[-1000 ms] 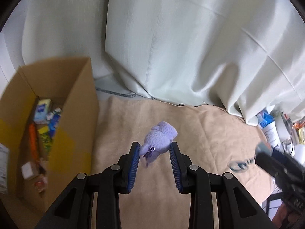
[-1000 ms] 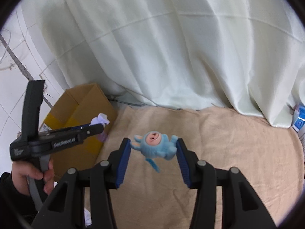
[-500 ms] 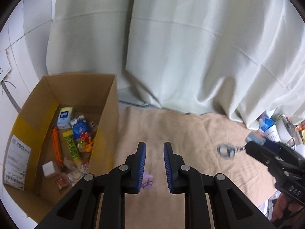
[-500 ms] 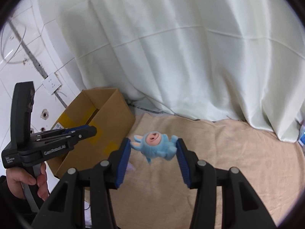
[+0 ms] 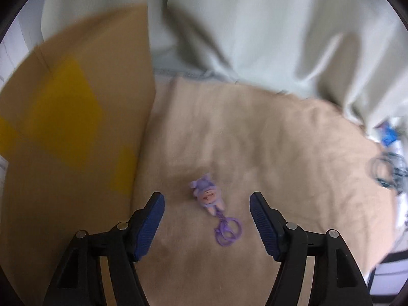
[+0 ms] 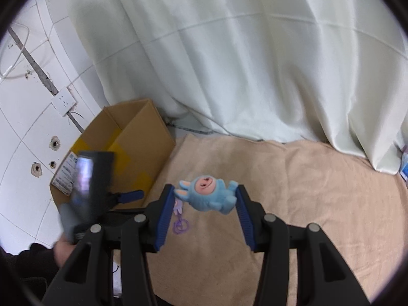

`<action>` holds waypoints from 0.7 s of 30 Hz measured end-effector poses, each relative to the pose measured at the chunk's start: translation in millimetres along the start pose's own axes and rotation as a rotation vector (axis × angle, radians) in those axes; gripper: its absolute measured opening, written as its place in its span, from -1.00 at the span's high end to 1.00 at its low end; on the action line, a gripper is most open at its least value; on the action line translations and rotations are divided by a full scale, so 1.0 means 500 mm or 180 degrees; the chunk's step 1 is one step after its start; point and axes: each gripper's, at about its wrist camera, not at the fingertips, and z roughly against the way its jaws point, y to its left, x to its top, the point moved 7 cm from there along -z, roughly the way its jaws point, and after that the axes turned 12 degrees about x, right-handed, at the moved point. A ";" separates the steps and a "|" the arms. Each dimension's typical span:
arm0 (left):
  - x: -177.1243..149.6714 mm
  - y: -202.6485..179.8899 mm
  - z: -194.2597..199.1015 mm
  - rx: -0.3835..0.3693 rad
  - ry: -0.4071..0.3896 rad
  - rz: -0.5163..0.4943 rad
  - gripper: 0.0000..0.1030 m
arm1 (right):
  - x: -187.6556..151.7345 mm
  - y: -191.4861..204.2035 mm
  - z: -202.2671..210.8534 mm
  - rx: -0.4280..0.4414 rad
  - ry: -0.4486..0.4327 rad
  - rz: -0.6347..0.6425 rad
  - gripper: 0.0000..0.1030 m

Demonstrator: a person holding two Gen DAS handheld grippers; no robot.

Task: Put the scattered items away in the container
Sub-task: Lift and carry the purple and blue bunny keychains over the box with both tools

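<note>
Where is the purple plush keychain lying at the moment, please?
In the left wrist view the purple plush keychain lies on the beige cloth, between the open left gripper fingers, just right of the cardboard box.

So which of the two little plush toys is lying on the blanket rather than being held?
The purple one, face up on the beige blanket with its keyring loop trailing. The blue one is clamped in the right gripper.

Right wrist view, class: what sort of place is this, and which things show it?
Probably a makeshift indoor corner, not a proper workspace: a beige cloth spread under a hanging curtain, a tiled wall with a socket, and a cardboard box.
</note>
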 end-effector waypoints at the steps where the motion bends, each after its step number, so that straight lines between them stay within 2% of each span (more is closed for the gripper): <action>1: -0.001 -0.002 -0.021 0.0005 0.0043 0.0044 -0.36 | -0.005 -0.006 -0.003 -0.0015 0.0020 -0.0024 -0.02; 2: -0.006 -0.007 -0.052 0.0017 0.0156 0.0071 -0.36 | -0.008 -0.010 -0.005 -0.0026 0.0032 -0.0042 -0.02; 5: -0.015 -0.014 -0.091 0.0044 0.0289 0.0066 -0.36 | -0.017 -0.018 -0.007 -0.0043 0.0076 -0.0068 -0.02; 7: -0.016 -0.024 -0.098 0.0028 0.0263 -0.0031 -0.31 | -0.020 -0.023 -0.007 -0.0068 0.0086 -0.0076 -0.02; 8: -0.015 -0.025 -0.098 0.0115 0.0189 -0.0090 0.12 | -0.021 -0.025 -0.008 -0.0062 0.0096 -0.0083 -0.02; 10: -0.015 -0.020 -0.099 0.0187 0.0192 -0.0146 0.40 | -0.022 -0.029 -0.011 -0.0067 0.0108 -0.0100 -0.01; 13: -0.011 -0.009 -0.089 0.0014 0.0257 -0.0104 0.41 | -0.020 -0.026 -0.013 -0.0049 0.0102 -0.0100 -0.02; 14: -0.004 -0.001 -0.070 -0.0042 0.0209 -0.0070 0.41 | -0.019 -0.026 -0.015 -0.0039 0.0101 -0.0090 -0.02; 21: 0.043 0.027 0.088 -0.0040 -0.0164 -0.0006 0.40 | 0.003 -0.001 -0.010 0.0061 0.0036 0.0004 -0.02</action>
